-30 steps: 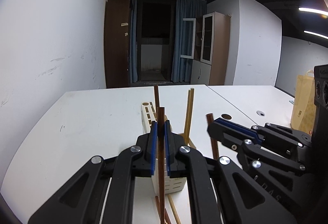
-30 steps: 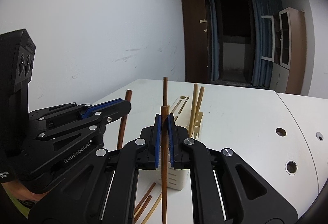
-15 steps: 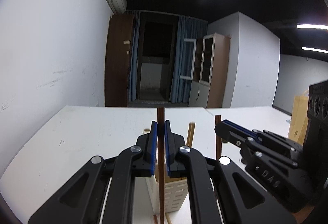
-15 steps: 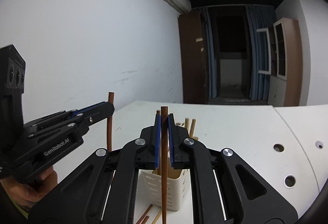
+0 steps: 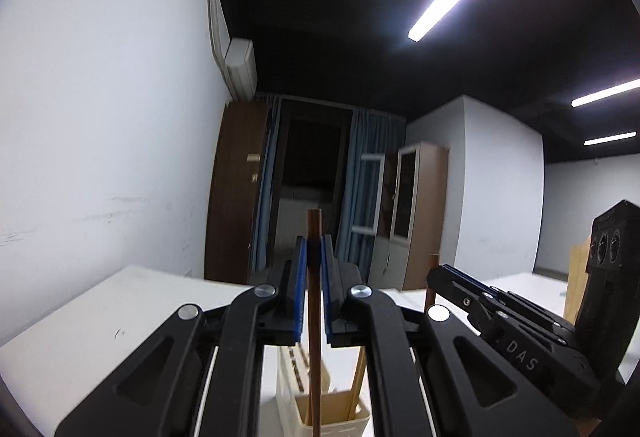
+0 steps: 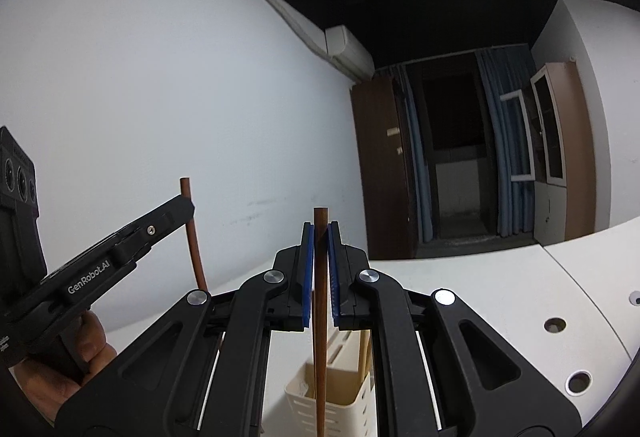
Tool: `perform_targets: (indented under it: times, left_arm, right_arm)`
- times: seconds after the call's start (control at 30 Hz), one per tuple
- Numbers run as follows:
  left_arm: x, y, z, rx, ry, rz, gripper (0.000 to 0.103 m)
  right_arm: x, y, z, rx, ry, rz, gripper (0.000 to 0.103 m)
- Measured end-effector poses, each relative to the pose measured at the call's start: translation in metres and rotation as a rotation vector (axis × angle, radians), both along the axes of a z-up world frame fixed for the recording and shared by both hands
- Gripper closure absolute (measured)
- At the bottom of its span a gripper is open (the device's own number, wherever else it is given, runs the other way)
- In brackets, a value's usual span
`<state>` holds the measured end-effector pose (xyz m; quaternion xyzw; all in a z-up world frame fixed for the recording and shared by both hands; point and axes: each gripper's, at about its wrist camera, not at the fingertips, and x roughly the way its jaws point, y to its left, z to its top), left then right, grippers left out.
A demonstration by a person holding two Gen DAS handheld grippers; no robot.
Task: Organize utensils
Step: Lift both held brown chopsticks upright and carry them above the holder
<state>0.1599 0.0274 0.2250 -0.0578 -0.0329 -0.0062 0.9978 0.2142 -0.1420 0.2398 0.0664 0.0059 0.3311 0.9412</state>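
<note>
**Two dark chopsticks held upright over the holder, placement still to be done**

Each tool is seen clamped on one dark brown chopstick. In the left wrist view the left tool (image 5: 314,257) is closed narrowly on its chopstick (image 5: 313,317), which is held upright between the blue pads, its top end showing just above them and its shaft running down out of the bottom of the picture. In the right wrist view the right tool (image 6: 320,257) is closed in the same way on the second dark chopstick (image 6: 320,317), also upright.

The cream holder (image 5: 344,419) is seen low in both views, standing on the white tabletop (image 5: 120,317), below and just beyond the pads. Lighter, bamboo-coloured chopsticks (image 5: 358,381) are already lodged in it, leaning against its wall, so part of the sorting is judged done. Whether the lower tips of the two held sticks are inside the holder, above it or in front of it cannot be told, since the tips are cut off.

What is left, as judged here, is for both dark sticks to be lowered into a compartment and released. Whether further utensils lie loose on the tabletop cannot be seen.
</note>
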Motion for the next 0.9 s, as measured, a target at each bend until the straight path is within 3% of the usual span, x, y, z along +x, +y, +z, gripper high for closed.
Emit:
perform_targets:
  times: [0.5,0.9]
  left_arm:
    - [-0.030,-0.016,0.008,0.009,-0.257,0.065,0.096]
    - [0.012,-0.018,0.001,-0.001,-0.222,0.093,0.096]
  right_arm:
    - [-0.017,-0.022,0.022,0.167,-0.183,-0.029,0.097]
    - [0.011,-0.001,0.018,0.158,-0.169,-0.032,0.097]
